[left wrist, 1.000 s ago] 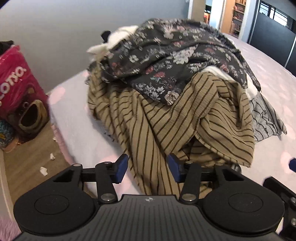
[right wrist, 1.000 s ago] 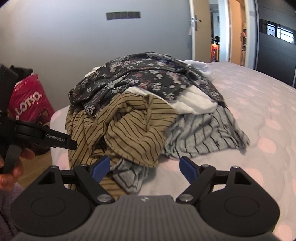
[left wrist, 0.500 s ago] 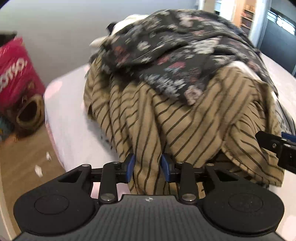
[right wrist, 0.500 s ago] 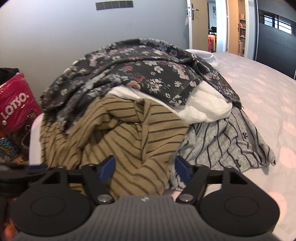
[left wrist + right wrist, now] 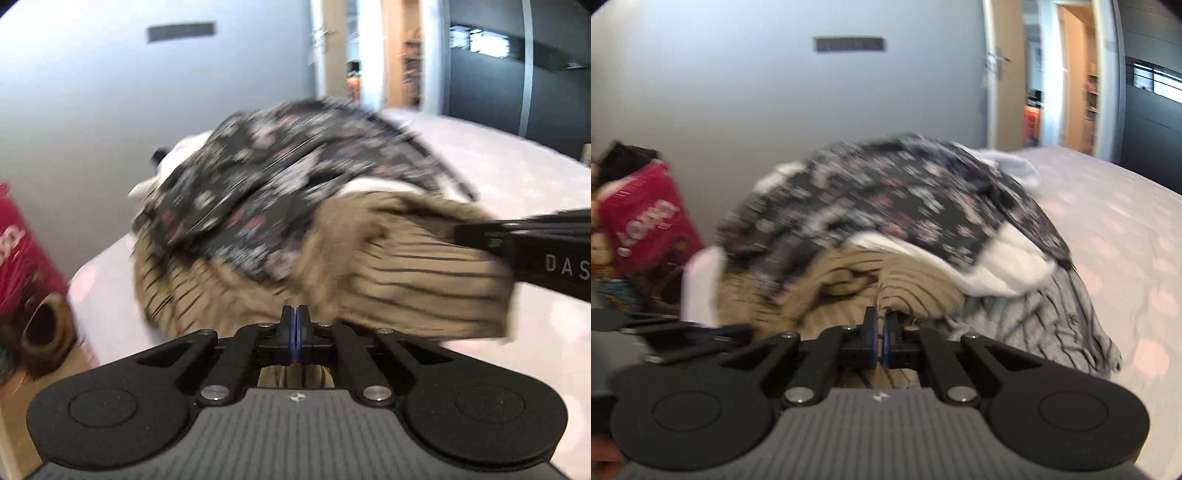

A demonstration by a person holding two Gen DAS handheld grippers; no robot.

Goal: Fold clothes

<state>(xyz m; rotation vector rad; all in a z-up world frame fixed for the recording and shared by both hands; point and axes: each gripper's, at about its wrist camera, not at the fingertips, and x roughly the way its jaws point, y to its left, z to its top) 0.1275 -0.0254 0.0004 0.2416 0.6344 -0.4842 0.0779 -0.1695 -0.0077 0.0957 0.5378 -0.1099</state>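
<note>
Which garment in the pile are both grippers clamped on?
The tan striped garment: left gripper and right gripper pinch it. The floral one lies on top.

A home bedroom: a bed (image 5: 1126, 229) with a clothes pile (image 5: 905, 229) lies beyond the jaws, an open doorway (image 5: 1071, 81) behind it, right.

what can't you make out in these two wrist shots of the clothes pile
- Left wrist view: motion blur smears the floral garment; its print is unreadable.
- Left wrist view: right gripper is cut off by the right edge.
- Right wrist view: tan striped garment lies under the floral one; which part the right gripper pinches is unclear.
</note>
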